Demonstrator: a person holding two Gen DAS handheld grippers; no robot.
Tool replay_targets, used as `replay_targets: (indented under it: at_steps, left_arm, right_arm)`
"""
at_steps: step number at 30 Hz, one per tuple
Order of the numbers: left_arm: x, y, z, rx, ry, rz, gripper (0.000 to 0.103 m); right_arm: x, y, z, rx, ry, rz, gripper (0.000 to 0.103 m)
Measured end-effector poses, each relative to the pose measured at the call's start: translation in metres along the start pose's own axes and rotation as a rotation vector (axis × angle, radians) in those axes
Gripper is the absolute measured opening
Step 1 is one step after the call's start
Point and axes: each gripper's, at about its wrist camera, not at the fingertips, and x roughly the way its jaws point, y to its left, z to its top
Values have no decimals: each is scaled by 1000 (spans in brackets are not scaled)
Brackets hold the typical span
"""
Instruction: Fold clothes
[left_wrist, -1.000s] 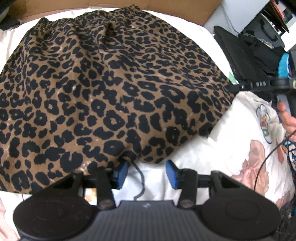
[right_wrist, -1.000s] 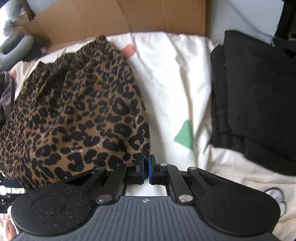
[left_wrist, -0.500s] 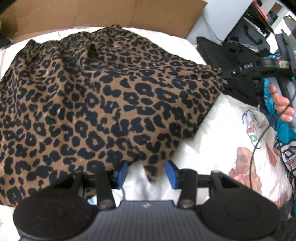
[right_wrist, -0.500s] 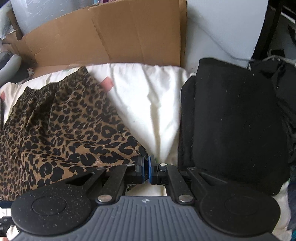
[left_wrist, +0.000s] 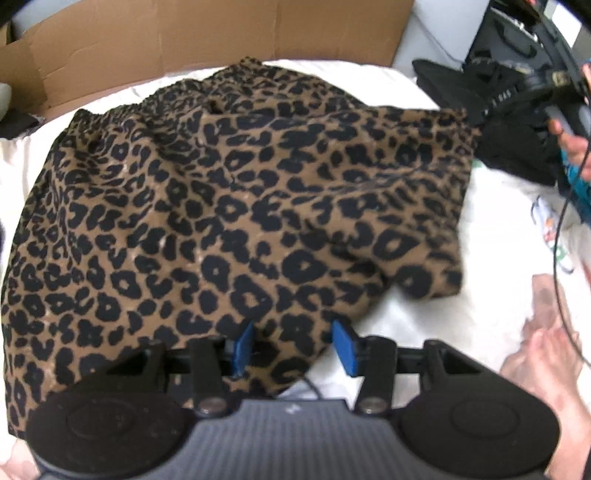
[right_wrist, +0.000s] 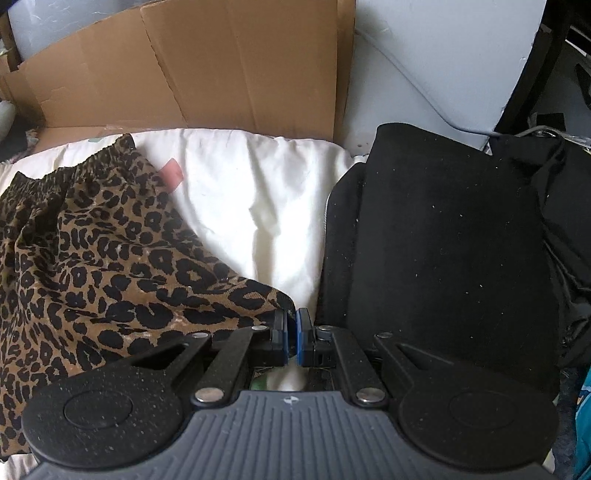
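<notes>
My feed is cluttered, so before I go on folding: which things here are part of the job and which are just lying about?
Job:
- leopard skirt
- right tongs, shut on its corner
- left tongs, opening, hem between them

Lying about:
- cardboard
- black clothes
- white bedding
- pink tag

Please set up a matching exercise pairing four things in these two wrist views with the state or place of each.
Things:
1. leopard-print garment
2. left gripper
3. right gripper
4. black folded clothing

States or places:
A. jaws opening, fabric edge between the pads
B. spread on the white bedding
C. stacked to the right of the white bedding
D. pinched shut on a corner of fabric

Pairs: 1-B, 2-A, 3-D, 4-C
</notes>
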Motion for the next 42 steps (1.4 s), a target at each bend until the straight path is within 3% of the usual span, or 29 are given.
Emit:
replay_targets:
  at_steps: [2, 4, 6, 9, 11, 14, 22, 28, 30, 33, 36, 42]
  left_arm:
    - [-2, 4, -3, -16, 4, -45, 69]
    - [1, 3, -5, -2, 17, -2, 70]
    - [4, 0, -5, 18, 34, 42, 65]
    - [2, 1, -4, 31, 40, 60, 50]
    - [-5, 6, -4, 30, 37, 61, 19]
    - [-21, 16, -1, 18, 26, 56, 10]
    - [-74, 41, 10, -14, -41, 39, 8]
    - [-65, 52, 29, -75, -79, 49, 8]
    - [-52, 56, 30, -81, -56, 77, 9]
    - [-39, 62, 29, -96, -24, 124, 13]
    - [-49, 65, 27, -132, -45, 141, 27]
    - [-73, 61, 27, -164, -80, 117, 27]
  right_arm:
    - [3, -1, -1, 12, 4, 2, 2]
    - [7, -2, -2, 20, 12, 2, 2]
    - [10, -3, -3, 29, 19, 3, 2]
    - [13, -4, -4, 48, 22, 6, 2]
    - [13, -4, -5, 54, 24, 5, 2]
    - [10, -4, -6, 56, 24, 10, 2]
    - [-5, -5, -7, 67, 16, 30, 2]
    - [-10, 0, -10, 76, 25, 41, 2]
    - [-10, 1, -10, 74, 28, 42, 2]
    - [-6, 3, -12, 70, 31, 48, 2]
    - [-5, 6, -14, 55, 28, 61, 3]
    - [-6, 6, -18, 51, 31, 107, 11]
